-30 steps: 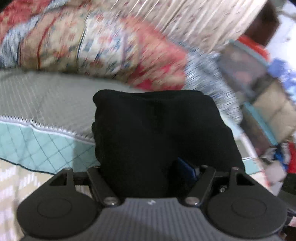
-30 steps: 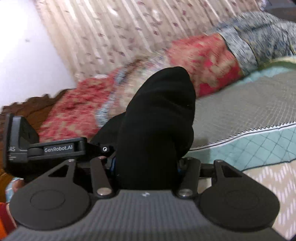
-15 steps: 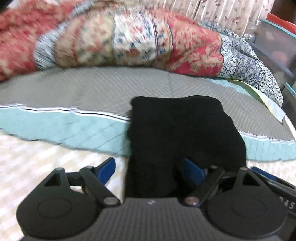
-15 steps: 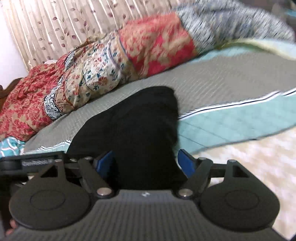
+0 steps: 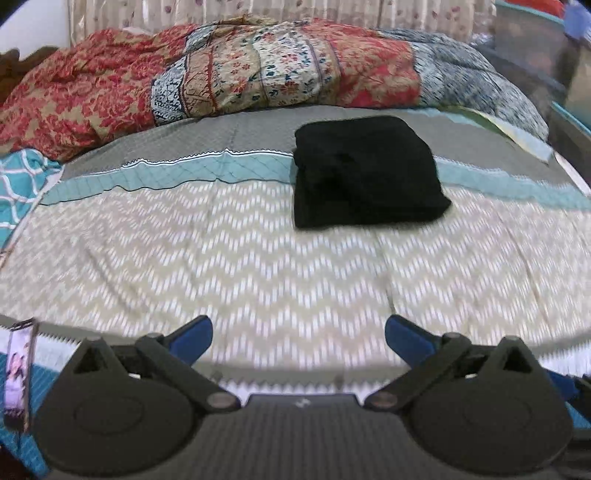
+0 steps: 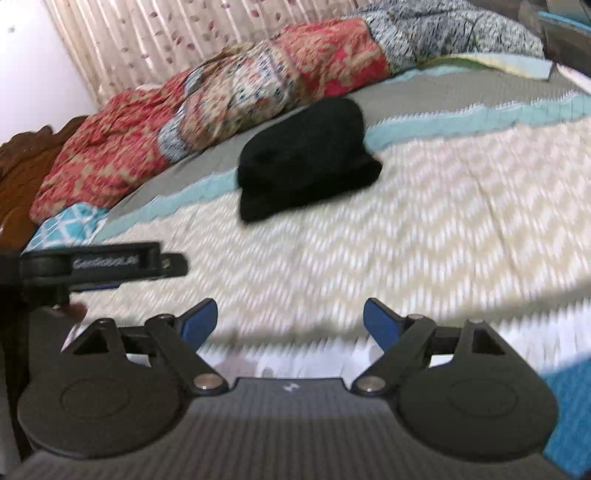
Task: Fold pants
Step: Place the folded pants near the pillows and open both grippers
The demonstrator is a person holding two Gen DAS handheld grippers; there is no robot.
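The black pants [image 5: 364,171] lie folded in a compact rectangular stack on the bed, across the teal and grey bands of the bedspread. They also show in the right wrist view [image 6: 306,157]. My left gripper [image 5: 298,338] is open and empty, well back from the pants over the zigzag-patterned cover. My right gripper [image 6: 290,321] is open and empty, also well back. The left gripper's body [image 6: 99,264] shows at the left of the right wrist view.
A rumpled red, cream and blue patterned quilt [image 5: 240,77] is piled along the far side of the bed. A teal patterned cloth [image 5: 20,181] lies at the left. Curtains [image 6: 166,33] hang behind. Storage boxes [image 5: 546,48] stand at the far right.
Both grippers have let go of the pants, opened and pulled back toward the near edge of the bed. The folded pants now lie on the bed alone.
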